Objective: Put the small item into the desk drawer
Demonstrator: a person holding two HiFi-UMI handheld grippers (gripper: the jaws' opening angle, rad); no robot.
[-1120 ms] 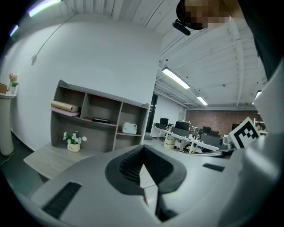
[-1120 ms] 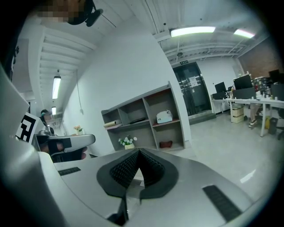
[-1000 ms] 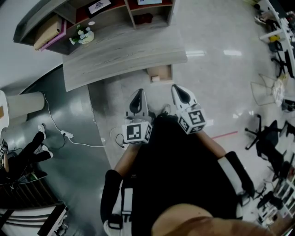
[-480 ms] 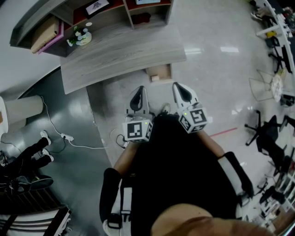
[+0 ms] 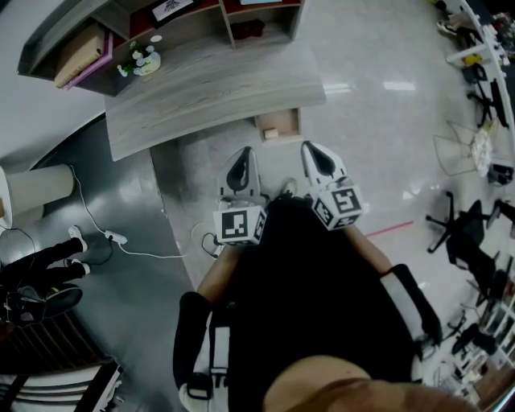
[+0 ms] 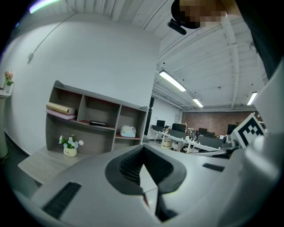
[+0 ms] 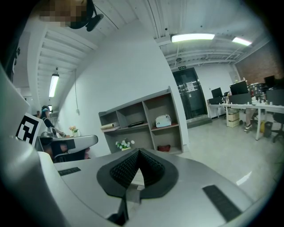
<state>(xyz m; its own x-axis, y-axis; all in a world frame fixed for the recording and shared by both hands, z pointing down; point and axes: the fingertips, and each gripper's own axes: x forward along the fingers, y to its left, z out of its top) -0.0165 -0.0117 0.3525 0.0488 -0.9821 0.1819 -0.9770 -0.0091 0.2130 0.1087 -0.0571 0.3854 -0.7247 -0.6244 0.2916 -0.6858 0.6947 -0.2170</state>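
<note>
Left gripper point(image 5: 241, 161) and right gripper point(image 5: 315, 157) both pressed together, empty. Bench point(image 5: 209, 88) at 12 o'clock, well apart. Wooden box point(image 5: 278, 126) beneath, likely drawer, nearer right gripper. I can't spot small item.

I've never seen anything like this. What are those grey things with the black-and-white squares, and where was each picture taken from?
No robot here: a person in black holds a hand tool in each hand, the left tongs and the right tongs. The patterned cubes are part of them. The downward picture comes from a camera on the person's head; the other two come from cameras riding on each tool, looking along its tips. Ahead stands a curved wooden desk with a small flower pot on it and a shelf unit behind. Both tongs are closed and hold nothing.
</note>
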